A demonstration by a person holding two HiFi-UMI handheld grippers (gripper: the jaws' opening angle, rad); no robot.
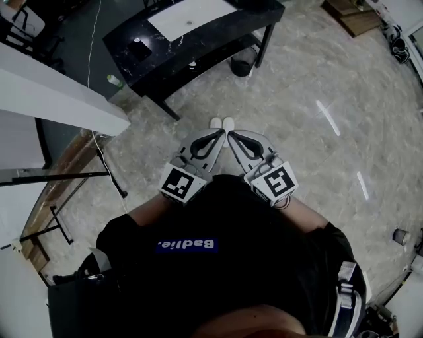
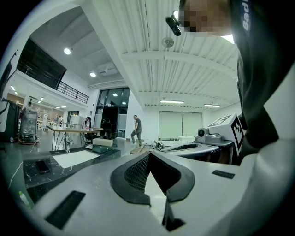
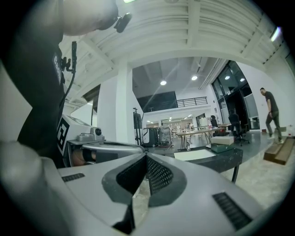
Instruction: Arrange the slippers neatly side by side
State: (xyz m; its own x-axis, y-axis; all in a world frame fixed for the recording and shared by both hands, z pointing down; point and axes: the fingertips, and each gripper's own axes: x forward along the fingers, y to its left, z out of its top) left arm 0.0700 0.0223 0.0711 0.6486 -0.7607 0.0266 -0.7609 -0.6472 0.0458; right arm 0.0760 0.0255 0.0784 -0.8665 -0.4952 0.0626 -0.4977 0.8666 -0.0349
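No slippers show in any view. I hold both grippers close to my chest, pointing forward over the pale stone floor (image 1: pixel 317 99). My left gripper (image 1: pixel 220 134) and right gripper (image 1: pixel 230 135) lie side by side, with their tips nearly touching. Just past the tips are two small white rounded shapes (image 1: pixel 222 123); I cannot tell what they are. In the left gripper view the left gripper (image 2: pixel 148 153) has its black jaws closed to a point, with nothing between them. The right gripper (image 3: pixel 146 155) looks the same in its own view, shut and empty.
A black marble table (image 1: pixel 218 41) stands ahead with a white sheet (image 1: pixel 192 16) and a phone (image 1: pixel 137 41) on it. A dark bin (image 1: pixel 243 65) sits beneath it. A white counter (image 1: pixel 59 92) and metal stand legs (image 1: pixel 99 175) are at left. A person (image 2: pixel 137 130) walks far off.
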